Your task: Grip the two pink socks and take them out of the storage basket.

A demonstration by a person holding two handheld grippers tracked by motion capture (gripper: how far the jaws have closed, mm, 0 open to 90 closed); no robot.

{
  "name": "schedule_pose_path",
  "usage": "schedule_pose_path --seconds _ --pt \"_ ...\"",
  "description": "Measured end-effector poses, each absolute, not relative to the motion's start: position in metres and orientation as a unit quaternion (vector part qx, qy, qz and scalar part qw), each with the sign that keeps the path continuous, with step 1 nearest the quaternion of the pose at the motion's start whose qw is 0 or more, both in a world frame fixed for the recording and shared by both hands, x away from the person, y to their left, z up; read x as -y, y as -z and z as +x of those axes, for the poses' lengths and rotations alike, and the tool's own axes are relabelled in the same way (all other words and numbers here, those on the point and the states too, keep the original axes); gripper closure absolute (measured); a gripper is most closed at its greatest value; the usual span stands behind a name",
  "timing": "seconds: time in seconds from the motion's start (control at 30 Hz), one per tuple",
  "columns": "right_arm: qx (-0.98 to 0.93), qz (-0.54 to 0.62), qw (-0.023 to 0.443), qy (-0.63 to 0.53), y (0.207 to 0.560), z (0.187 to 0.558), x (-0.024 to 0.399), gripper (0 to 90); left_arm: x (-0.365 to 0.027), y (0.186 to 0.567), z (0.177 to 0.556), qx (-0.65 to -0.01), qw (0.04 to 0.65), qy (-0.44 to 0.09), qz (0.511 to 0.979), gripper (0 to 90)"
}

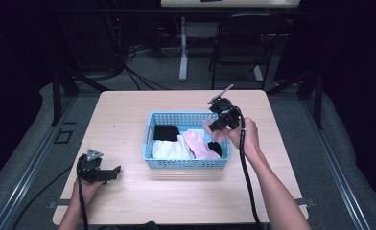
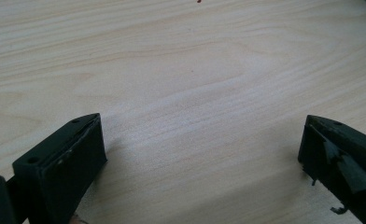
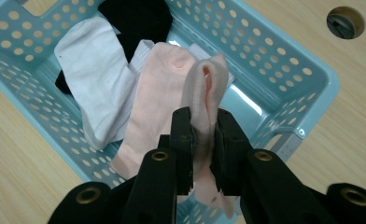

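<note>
A light blue perforated basket [image 1: 186,163] stands mid-table and holds a black sock [image 1: 166,132], a white sock [image 1: 169,149] and a pink sock [image 1: 198,143]. Over the basket's right end, my right gripper [image 1: 215,125] is shut on a second pink sock [image 1: 208,128]. In the right gripper view the jaws [image 3: 204,140] pinch this sock [image 3: 204,93] in a fold, its loose end hanging above the basket [image 3: 312,79]. Under it lie the other pink sock [image 3: 153,98], the white sock [image 3: 97,79] and the black sock [image 3: 134,18]. My left gripper [image 1: 114,171] rests open near the table's front left, with bare wood between its jaws [image 2: 202,130].
The wooden table [image 1: 128,110] has a round cable hole [image 3: 345,22] just beyond the basket's corner. A dark chair [image 1: 243,43] and a table leg [image 1: 183,48] stand on the floor behind. Cables trail from both grippers toward the front edge.
</note>
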State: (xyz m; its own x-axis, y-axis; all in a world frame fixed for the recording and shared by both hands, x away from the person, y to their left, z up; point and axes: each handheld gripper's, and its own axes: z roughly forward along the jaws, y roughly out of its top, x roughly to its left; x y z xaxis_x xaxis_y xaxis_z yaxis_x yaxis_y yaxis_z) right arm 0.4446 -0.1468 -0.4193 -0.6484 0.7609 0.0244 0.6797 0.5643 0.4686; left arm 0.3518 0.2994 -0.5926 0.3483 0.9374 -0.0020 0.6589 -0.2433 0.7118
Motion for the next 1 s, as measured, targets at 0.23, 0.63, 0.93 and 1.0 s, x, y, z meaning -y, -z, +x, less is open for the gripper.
schedule_pose_path --seconds 0.23,0.63,0.93,1.0 --pt "-0.876 0.408 0.099 -0.236 0.405 0.437 0.152 79.6 -0.299 0.593 0.352 -0.527 0.317 -0.219 0.757 0.7" --pt "-0.872 0.409 0.112 -0.244 0.39 0.425 0.17 79.4 -0.299 0.592 0.352 -0.527 0.317 -0.219 0.758 0.7" --pt "-0.859 0.426 0.12 -0.255 0.385 0.418 0.197 79.6 -0.299 0.592 0.352 -0.527 0.317 -0.219 0.758 0.7" --pt "-0.856 0.432 0.122 -0.255 0.385 0.416 0.205 79.6 -0.299 0.592 0.352 -0.527 0.316 -0.219 0.758 0.7"
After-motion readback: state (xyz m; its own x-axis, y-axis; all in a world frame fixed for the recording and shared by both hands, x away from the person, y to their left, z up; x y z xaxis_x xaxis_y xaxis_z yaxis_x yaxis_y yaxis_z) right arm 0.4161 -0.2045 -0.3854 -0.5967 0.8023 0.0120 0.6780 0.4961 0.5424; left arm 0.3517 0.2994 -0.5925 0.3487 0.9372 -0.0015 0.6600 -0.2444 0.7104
